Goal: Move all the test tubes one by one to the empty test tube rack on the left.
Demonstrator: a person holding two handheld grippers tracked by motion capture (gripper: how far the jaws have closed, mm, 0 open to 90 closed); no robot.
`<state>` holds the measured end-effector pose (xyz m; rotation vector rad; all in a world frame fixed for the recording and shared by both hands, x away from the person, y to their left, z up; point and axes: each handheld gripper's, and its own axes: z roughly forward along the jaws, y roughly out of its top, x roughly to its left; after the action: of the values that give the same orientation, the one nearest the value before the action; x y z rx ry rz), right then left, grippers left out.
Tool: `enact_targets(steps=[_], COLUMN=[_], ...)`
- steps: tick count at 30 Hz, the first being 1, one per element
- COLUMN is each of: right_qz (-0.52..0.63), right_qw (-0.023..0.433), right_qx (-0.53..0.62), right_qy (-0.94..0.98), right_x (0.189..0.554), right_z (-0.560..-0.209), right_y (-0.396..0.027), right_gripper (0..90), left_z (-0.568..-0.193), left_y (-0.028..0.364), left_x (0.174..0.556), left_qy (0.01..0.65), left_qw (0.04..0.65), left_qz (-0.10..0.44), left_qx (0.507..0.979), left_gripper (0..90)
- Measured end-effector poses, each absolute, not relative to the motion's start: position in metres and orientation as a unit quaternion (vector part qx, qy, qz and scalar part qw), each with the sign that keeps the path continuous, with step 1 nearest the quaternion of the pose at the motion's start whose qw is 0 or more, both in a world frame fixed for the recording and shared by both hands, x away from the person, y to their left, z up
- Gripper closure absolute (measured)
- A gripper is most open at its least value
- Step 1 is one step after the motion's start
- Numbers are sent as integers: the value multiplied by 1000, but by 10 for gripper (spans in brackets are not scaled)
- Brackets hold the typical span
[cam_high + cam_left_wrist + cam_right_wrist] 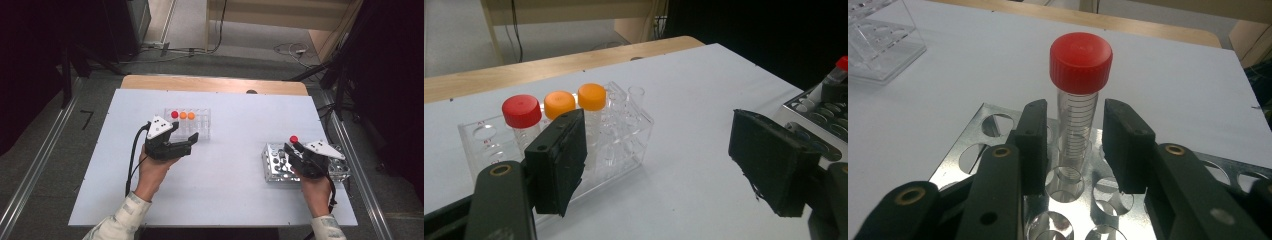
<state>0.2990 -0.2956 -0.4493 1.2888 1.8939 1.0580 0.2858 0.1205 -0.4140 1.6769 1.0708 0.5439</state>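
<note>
A clear plastic rack [200, 125] holds a red-capped tube [522, 111] and two orange-capped tubes [559, 104] [591, 96] along its far row. My left gripper [186, 132] hovers at the rack's near side, jaws wide open with only bare table between them [664, 165]. At the right, another red-capped tube [1081, 55] stands upright in a metal rack [973, 145]. My right gripper [1078, 110] straddles this tube, one jaw on each side of its clear body. A small gap shows on both sides, so the pads are not pressing it.
The white tabletop [230, 170] spreads between the two racks. The metal rack [272, 162] sits close to the table's right edge, with several empty holes. A wooden strip [215, 83] runs along the far edge, with floor and cables beyond it.
</note>
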Motion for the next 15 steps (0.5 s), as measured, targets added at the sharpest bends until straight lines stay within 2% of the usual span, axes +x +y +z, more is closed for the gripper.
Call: enact_targets(steps=[6,9,15], right_qz=[389,383,386], right_qw=[297,297,303], right_qx=[492,498,494], right_qy=[720,719,718], right_x=[302,303,301], right_z=[-449,-449,-445], right_y=[-294,-293,-293], right_gripper=[650,706,710], left_z=[-416,-415,-413], left_y=[126,126,127], left_x=[283,282,279], left_qy=[451,451,451], left_qw=[512,513,514], left_qz=[224,222,226], left_qx=[696,696,694], left_gripper=[233,234,223])
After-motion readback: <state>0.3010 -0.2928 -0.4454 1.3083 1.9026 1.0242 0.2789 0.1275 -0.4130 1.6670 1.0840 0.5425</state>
